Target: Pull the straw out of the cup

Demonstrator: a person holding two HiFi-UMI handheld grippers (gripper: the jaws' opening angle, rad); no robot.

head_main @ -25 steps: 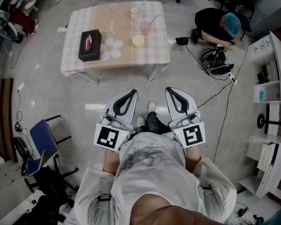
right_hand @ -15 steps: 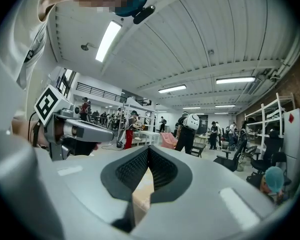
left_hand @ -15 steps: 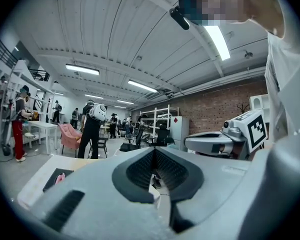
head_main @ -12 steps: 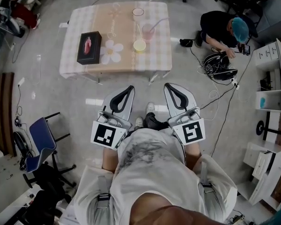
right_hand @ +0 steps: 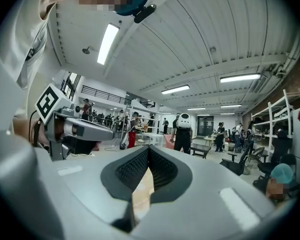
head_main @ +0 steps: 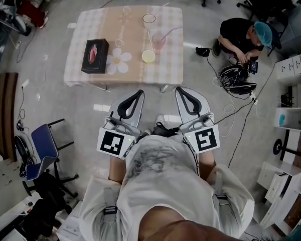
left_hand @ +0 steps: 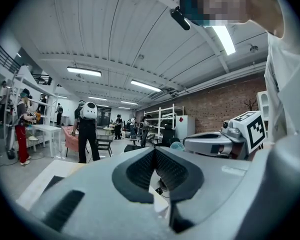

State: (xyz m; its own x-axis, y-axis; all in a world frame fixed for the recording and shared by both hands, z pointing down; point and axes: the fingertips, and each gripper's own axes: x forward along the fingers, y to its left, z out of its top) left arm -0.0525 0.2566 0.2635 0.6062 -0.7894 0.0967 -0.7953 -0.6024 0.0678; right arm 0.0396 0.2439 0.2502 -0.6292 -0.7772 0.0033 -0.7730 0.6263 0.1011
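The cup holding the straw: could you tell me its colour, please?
The cup is translucent pink, clearest in the head view.

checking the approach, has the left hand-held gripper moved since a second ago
Yes: the left hand-held gripper is nearer the table and its front edge; the gap narrowed.

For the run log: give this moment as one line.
left tool: shut, empty | right tool: shut, empty | straw: in pink cup on table

From above, the straw (head_main: 169, 31) leaning from the pink cup (head_main: 158, 41) at twelve o'clock is too thin to trace down inside it. The person's shirt (head_main: 160, 185) covers both hands. Along the right tongs (right_hand: 149, 148), their own housing hides the worktop (right_hand: 142, 189) but for a sliver; under the left tongs (left_hand: 154, 151), only an unreadable pale patch shows.
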